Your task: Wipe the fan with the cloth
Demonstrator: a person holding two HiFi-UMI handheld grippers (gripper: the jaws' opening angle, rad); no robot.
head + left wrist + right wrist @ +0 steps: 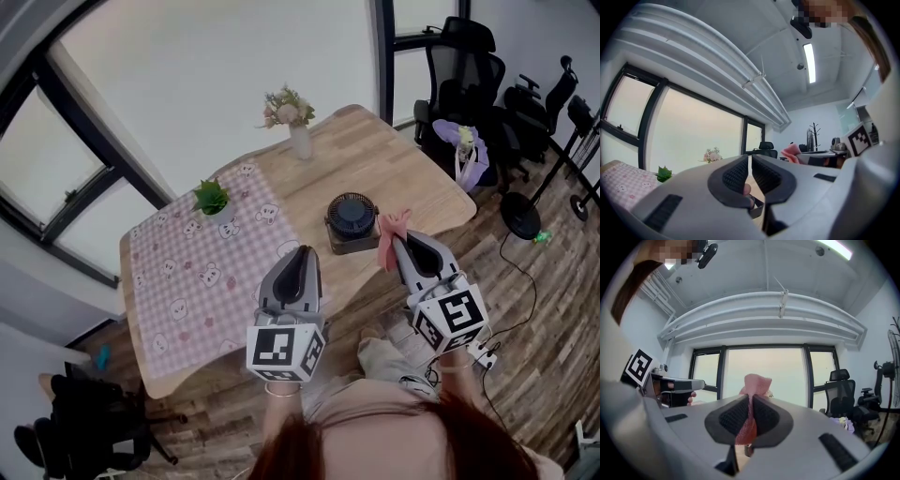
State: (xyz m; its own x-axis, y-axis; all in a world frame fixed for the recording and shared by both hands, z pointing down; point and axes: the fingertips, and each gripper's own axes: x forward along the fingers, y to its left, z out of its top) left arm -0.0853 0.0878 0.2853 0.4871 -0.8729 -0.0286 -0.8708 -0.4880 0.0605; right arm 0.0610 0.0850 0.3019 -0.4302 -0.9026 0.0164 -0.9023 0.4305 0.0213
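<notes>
Although pinching pink cloth (391, 229) tight between R gripper (398, 240) jaws, no wiping evident yet. Cloth held up just beside fan (352, 217) on its right; contact can't be confirmed. L gripper (305, 253) jaws pressed together on nothing, hovering near fan's front-left. Est. progress: cloth pickup done, whole wipe left. Fan small, dark, round grille up, on bare wood table (403, 155) near front edge. Pink check tablecloth (187, 281) over left part w/ plant (213, 199); flower vase (298, 136) at far edge. Office rm, big windows, black chairs (459, 66) at right, wood floor.
</notes>
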